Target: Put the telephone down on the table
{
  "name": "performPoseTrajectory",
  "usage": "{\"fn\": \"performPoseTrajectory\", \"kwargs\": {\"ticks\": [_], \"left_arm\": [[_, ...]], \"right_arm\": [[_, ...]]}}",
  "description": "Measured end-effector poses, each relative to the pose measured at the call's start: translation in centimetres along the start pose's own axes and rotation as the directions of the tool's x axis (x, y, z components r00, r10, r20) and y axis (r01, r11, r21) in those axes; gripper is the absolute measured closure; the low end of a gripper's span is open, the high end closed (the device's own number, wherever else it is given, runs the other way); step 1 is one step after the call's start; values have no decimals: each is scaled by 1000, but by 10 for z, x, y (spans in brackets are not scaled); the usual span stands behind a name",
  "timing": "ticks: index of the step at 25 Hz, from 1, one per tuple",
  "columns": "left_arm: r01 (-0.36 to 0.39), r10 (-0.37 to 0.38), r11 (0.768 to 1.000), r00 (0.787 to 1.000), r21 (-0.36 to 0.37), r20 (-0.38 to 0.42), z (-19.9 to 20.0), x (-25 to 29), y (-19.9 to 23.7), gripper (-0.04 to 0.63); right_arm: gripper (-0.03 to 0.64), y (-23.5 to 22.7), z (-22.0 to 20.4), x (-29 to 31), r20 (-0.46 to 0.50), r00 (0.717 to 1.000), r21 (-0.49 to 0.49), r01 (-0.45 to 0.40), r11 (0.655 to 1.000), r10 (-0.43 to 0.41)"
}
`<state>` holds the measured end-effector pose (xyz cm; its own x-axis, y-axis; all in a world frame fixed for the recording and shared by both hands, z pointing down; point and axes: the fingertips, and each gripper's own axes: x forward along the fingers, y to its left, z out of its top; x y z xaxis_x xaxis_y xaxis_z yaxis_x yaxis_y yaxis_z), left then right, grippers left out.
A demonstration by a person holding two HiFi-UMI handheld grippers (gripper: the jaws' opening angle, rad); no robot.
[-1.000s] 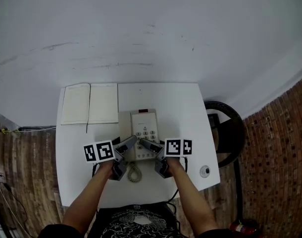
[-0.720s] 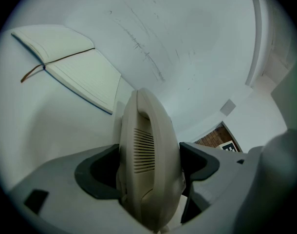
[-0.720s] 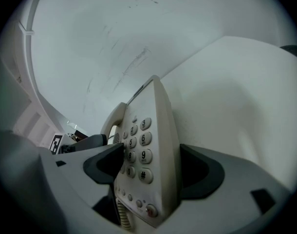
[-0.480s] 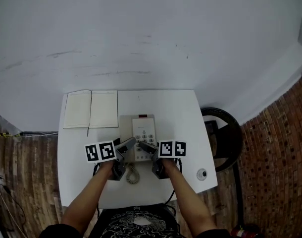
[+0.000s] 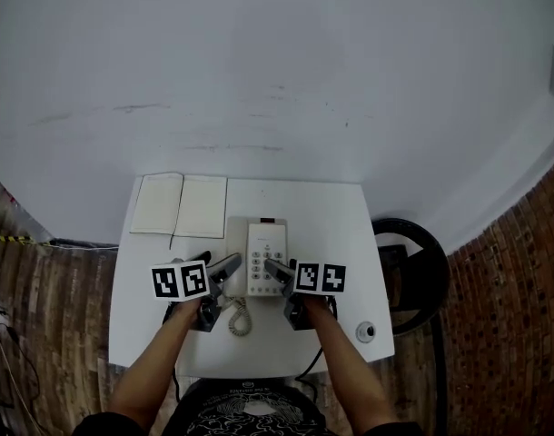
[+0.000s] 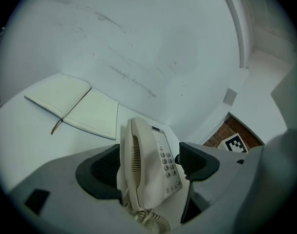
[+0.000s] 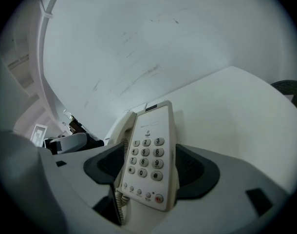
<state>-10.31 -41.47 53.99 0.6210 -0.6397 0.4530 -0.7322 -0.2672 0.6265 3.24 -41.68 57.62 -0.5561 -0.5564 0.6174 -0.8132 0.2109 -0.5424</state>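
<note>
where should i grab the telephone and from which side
Probably across its narrow width, pads on the two long side edges of the telephone, coming from the near end where the coiled cord leaves. It lies on the table, long and slim, its straight sides parallel; the handset sits along its left side.

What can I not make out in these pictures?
- Telephone underside: hidden by its own body in every view, so flat contact with the table is unsure.
- Coiled cord: cut off by the left gripper view's bottom edge.
- Small round thing on the table: too small in the head view.
</note>
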Motion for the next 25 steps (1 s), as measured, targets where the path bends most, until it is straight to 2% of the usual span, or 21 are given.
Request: {"fn": "performPoseTrajectory", "kwargs": {"ticks": [3,7,10,14,18,25], "left_arm": [[-36,32,996,999,77,44,9,-16,-10,215],[-92,76,980,992,175,99,14,-39,-23,223],[-118,88,967,987,227,138,18,-55,-37,240],[-148,89,947,973,284,212,26,-76,-58,324],[-162,69,929,959,332,275,31,-96,-83,356],[-207,46,879,933,430,356,32,-123,-125,456]], "right_arm": [[287,10,7,-17,21,999,-30,-27,999,27],[293,27,18,-45,73,995,-93,-56,994,63],[382,38,29,-68,129,990,-154,-44,987,64],[420,49,38,-98,192,978,-223,-42,974,86],[456,58,41,-128,250,962,-259,-41,965,108],[529,69,40,-173,336,931,-329,-23,944,140]]}}
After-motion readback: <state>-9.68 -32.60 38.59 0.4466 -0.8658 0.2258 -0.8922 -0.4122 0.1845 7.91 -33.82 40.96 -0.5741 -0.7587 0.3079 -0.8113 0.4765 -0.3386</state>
